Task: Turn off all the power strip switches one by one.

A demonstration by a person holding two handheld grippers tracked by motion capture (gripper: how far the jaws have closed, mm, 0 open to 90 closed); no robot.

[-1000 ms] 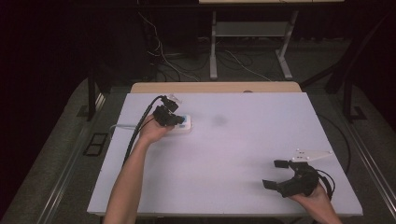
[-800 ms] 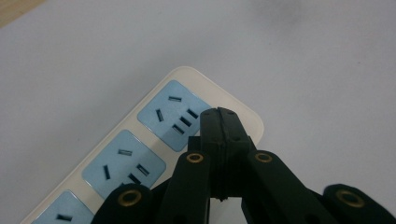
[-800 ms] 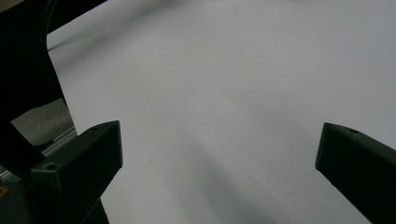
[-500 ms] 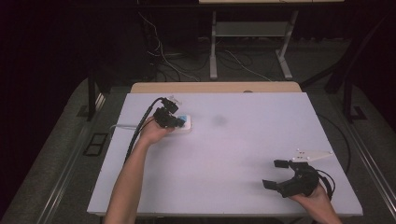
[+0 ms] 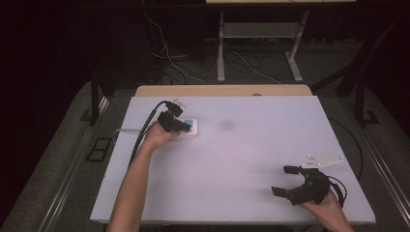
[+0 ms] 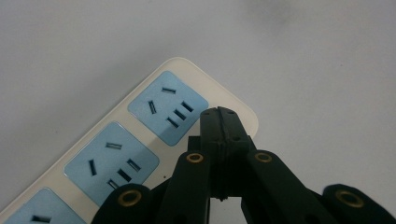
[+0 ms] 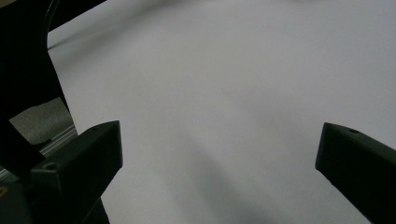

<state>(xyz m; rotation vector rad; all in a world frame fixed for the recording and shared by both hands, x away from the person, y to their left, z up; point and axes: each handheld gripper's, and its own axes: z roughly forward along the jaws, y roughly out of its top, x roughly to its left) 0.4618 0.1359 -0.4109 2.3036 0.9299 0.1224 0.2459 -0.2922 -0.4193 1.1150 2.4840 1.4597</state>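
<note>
left tool pressed together over the power strip, right tool spread and idle

held against the earlier frames, almost nothing differs: the left tool [image 5: 180,124] sits at the same spot on the power strip [image 5: 191,128], the strip lies where it lay, and the right tool [image 5: 285,181] has kept its place near the counter's near right corner.

the power strip, cream with pale blue socket panels, lies flat on the far left part of the white counter [image 5: 241,150]. in the left gripper view the left tool [image 6: 218,116] has its jaws pressed together with nothing between them, the tip over the end of the power strip [image 6: 140,140], just beside the last blue socket panel [image 6: 168,108]; whether the tip actually touches the plastic is hard to tell from this angle. a second panel [image 6: 111,161] sits next to it and a third is cut by the frame edge.

the right tool [image 7: 219,154] has its jaws spread wide above bare counter [image 7: 224,84], holding nothing, well apart from the strip. its grey three-cornered plate [image 5: 323,161] stands out above the hand.

a faint dark smudge [image 5: 226,124] marks the counter to the right of the strip. a pale cable [image 5: 126,130] runs from the strip's left end toward the counter's left edge. beyond the far edge a wooden board [image 5: 222,90] lies along the counter, and behind it metal legs [image 5: 221,48] and loose wires [image 5: 169,63] rest on the dark floor. nothing lies between the two tools.
</note>
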